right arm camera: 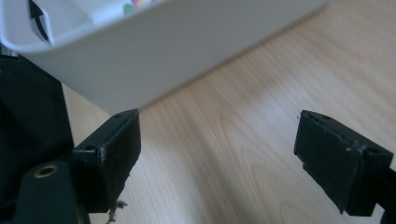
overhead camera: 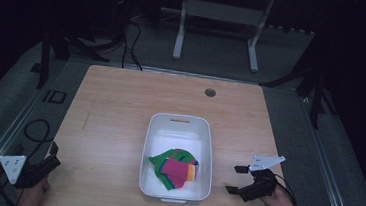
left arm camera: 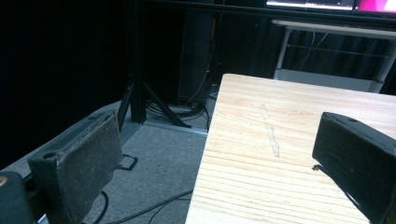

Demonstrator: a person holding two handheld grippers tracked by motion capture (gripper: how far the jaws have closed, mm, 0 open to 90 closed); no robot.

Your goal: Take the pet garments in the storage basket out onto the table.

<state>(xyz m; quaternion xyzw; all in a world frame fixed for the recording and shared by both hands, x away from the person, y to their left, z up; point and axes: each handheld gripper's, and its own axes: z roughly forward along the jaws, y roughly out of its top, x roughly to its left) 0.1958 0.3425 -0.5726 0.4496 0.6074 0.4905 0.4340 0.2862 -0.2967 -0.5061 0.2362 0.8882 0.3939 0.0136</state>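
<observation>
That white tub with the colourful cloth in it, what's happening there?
A person sits at the light wooden table holding a black two-jaw gripper in each hand. The white plastic tub stands in the middle of the table, and a folded cloth in green, pink, orange and yellow lies inside it. The right gripper hovers just beside the tub, jaws open and empty. The left gripper waits at the table's near left edge, also open and empty. Nothing is being held right now.
</observation>
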